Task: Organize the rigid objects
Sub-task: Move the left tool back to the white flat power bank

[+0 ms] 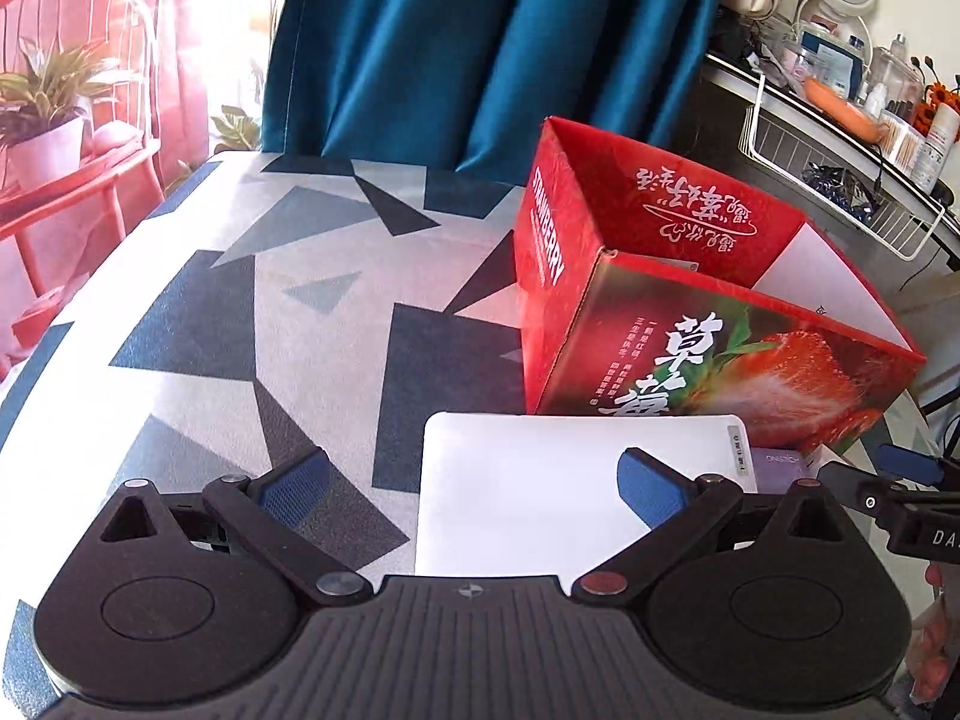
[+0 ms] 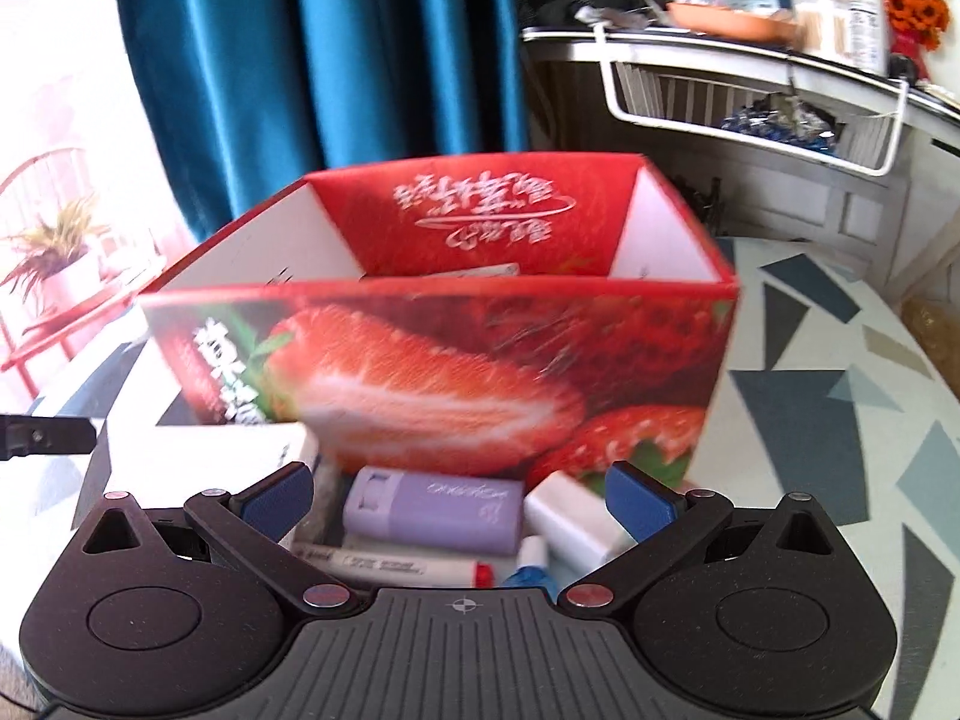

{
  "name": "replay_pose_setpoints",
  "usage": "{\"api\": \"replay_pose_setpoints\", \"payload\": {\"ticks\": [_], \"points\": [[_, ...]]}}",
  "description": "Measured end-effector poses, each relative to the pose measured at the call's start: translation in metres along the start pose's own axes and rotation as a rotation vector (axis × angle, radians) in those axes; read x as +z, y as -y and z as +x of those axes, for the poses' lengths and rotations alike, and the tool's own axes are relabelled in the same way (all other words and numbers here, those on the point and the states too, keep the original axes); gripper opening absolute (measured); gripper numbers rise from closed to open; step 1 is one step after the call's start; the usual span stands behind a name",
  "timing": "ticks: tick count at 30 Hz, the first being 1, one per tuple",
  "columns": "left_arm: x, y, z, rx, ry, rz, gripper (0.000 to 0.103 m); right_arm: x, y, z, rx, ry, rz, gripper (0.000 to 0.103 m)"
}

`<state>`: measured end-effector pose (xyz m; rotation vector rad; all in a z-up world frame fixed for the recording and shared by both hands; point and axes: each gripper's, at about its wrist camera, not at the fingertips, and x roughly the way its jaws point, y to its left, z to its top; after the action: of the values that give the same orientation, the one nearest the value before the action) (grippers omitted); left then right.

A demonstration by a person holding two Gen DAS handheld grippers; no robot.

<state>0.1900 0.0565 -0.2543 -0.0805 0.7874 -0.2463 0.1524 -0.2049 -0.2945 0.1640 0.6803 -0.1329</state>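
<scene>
A red strawberry carton (image 1: 690, 324) stands open-topped on the patterned table, also filling the right wrist view as the carton (image 2: 456, 348). In front of it lies a flat white box (image 1: 540, 492), under my open left gripper (image 1: 474, 483), whose right pad hangs over it. My open right gripper (image 2: 459, 501) hovers above a cluster of small items: a lilac case (image 2: 438, 507), a white block (image 2: 576, 519), a white marker with a red end (image 2: 390, 567) and a small blue-tipped tube (image 2: 531, 564). Something white lies inside the carton (image 2: 474, 273).
The tablecloth (image 1: 270, 312) has blue and grey triangles. A teal curtain (image 1: 480, 48) hangs behind. A cluttered shelf with a white wire basket (image 2: 750, 114) is at the right. A red chair with a potted plant (image 1: 54, 102) stands far left. The other gripper's tip (image 1: 900, 480) shows at the right edge.
</scene>
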Motion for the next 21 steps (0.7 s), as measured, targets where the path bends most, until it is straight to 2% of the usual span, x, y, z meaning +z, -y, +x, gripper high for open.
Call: {"api": "replay_pose_setpoints", "payload": {"ticks": [6, 10, 13, 21], "points": [[-0.011, -0.009, 0.003, -0.051, 0.014, -0.043, 0.102, -0.007, -0.018, 0.009, 0.060, -0.017, -0.046, 0.103], [-0.016, -0.010, 0.014, -0.042, -0.008, -0.040, 0.096, -0.009, -0.031, 0.015, 0.088, -0.032, -0.088, 0.102], [-0.019, -0.016, 0.021, -0.074, -0.004, -0.067, 0.094, -0.011, -0.037, 0.018, 0.106, -0.037, -0.109, 0.100], [-0.022, -0.019, 0.034, -0.108, -0.034, -0.089, 0.087, -0.017, -0.045, 0.024, 0.149, -0.065, -0.139, 0.086]]}}
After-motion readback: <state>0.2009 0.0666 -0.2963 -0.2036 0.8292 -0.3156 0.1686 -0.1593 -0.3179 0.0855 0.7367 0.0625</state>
